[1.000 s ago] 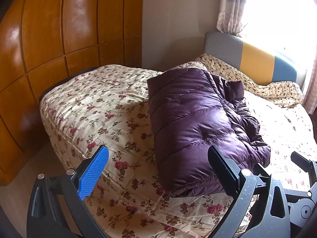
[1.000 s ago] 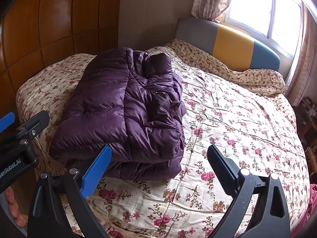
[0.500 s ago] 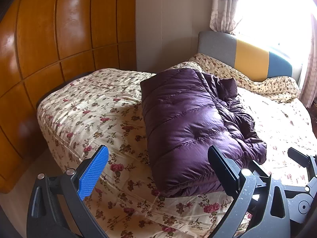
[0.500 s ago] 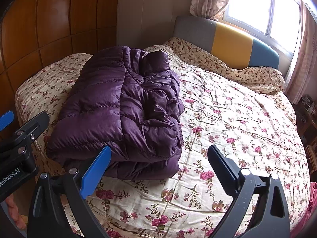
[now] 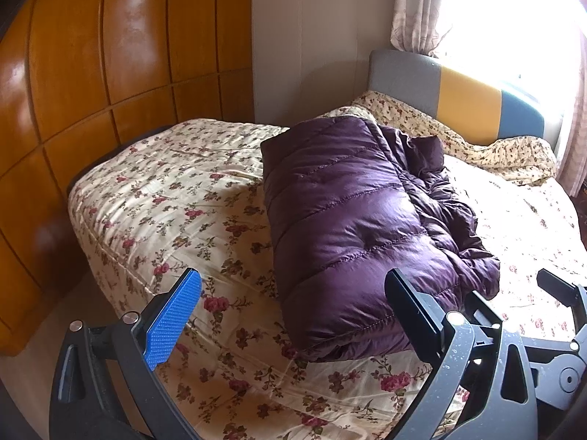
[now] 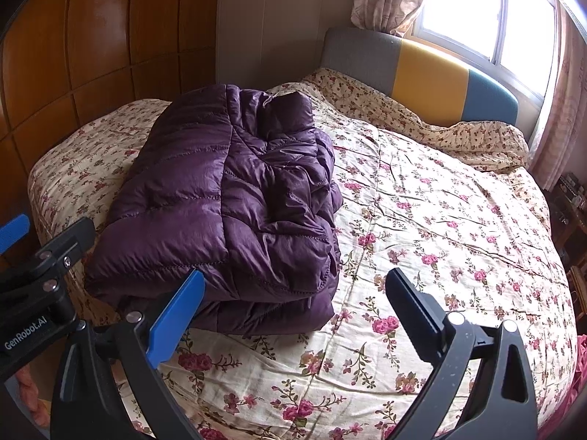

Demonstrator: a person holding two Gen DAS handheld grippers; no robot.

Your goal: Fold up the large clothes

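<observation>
A purple quilted down jacket (image 5: 352,227) lies folded into a thick bundle on the floral bedspread (image 5: 176,198). In the right wrist view the same jacket (image 6: 227,212) sits left of centre, its folded edge facing me. My left gripper (image 5: 293,308) hovers open above the bed's near edge, just short of the bundle, nothing between its fingers. My right gripper (image 6: 293,304) is open too, held back from the jacket's near right corner. The left gripper's body (image 6: 40,278) shows at the left edge of the right wrist view.
Glossy wooden wardrobe panels (image 5: 91,84) stand close along the bed's left side. A grey, yellow and blue headboard (image 6: 422,73) sits under a bright window (image 6: 488,11) with curtains. Open bedspread (image 6: 458,220) stretches right of the jacket. Cluttered furniture (image 6: 568,198) stands at the far right.
Both grippers have drawn back slightly and risen; the jacket sits a little farther away in both views. The jacket itself has not moved, and both grippers stay open.
</observation>
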